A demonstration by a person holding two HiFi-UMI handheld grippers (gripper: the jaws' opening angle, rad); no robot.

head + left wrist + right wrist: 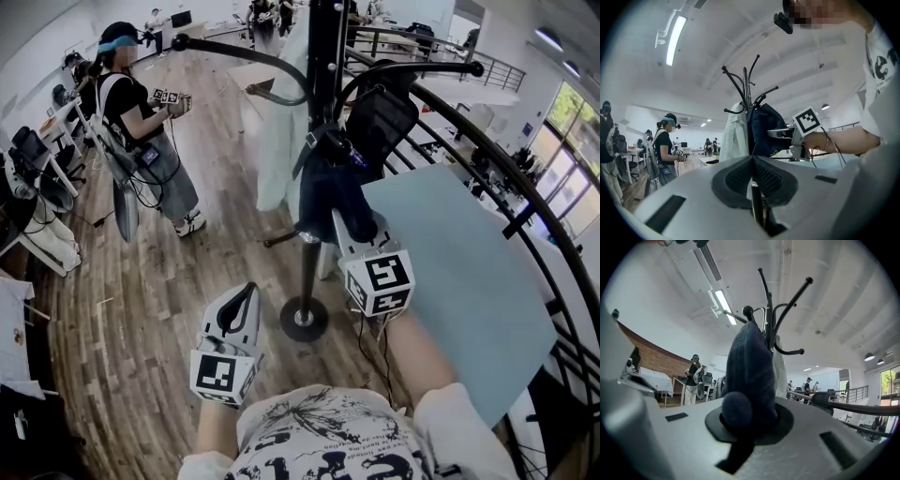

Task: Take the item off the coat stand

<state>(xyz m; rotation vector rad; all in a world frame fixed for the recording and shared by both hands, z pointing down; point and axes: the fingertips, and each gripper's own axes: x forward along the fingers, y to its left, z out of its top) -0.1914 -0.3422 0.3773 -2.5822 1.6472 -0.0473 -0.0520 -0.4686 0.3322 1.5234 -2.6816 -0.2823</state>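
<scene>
A black coat stand point(323, 56) rises in front of me on a round base point(304, 319). A dark navy garment point(328, 187) hangs from its hooks beside a white garment point(279, 141). My right gripper point(341, 225) is shut on the navy garment's lower part. In the right gripper view the dark cloth point(750, 366) bulges out from between the pinching jaws point(749, 420), with the hooks point(771, 310) above. My left gripper point(246, 292) hangs lower, left of the pole, shut with nothing in it point(752, 161). It looks up at the navy garment point(761, 129) and the right gripper point(777, 133).
A person point(141, 122) holding grippers stands on the wooden floor at the back left. A curved black railing point(525, 234) and a light blue panel point(459, 281) run along the right. Desks and chairs point(28, 187) line the left edge.
</scene>
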